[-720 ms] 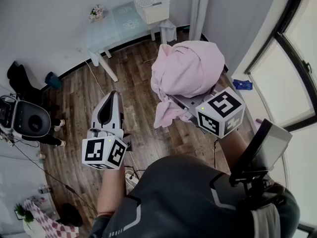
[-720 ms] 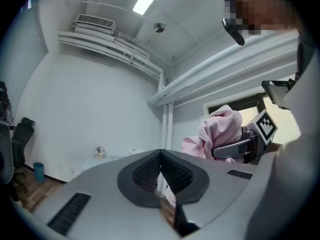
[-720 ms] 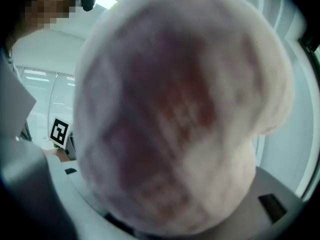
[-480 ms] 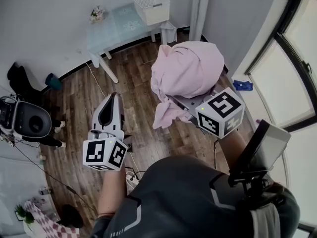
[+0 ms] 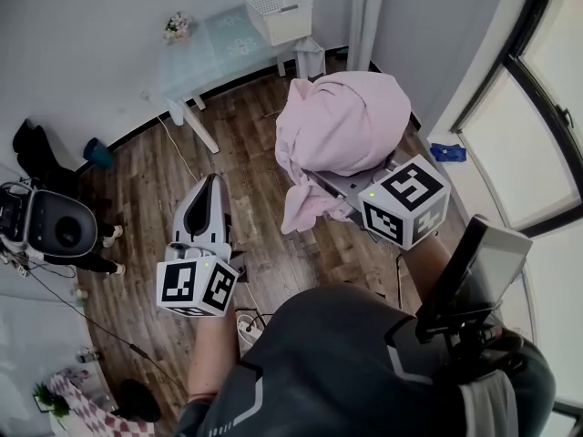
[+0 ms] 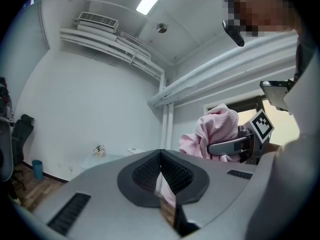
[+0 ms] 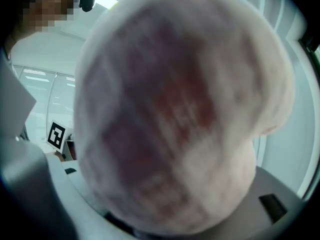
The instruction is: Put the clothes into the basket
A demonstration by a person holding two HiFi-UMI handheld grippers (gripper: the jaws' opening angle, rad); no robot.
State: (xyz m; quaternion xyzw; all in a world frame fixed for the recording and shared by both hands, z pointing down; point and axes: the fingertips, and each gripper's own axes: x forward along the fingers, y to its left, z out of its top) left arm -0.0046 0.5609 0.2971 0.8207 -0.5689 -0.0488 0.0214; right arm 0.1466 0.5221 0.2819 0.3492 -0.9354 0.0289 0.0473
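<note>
While right gripper [image 5: 321, 177] clamps the pink garment [image 5: 346, 121] (left gripper [image 5: 212, 182] closed, empty), carry it high to the basket [image 5: 284, 25] at frame top; release inside.

The left gripper [image 5: 213, 185] points level ahead, its fingers closed together with nothing between them. The right gripper [image 5: 339, 186] points forward too (both forearms reach out from the body), fingers clamped around a bundled pink garment [image 5: 346, 121].
</note>
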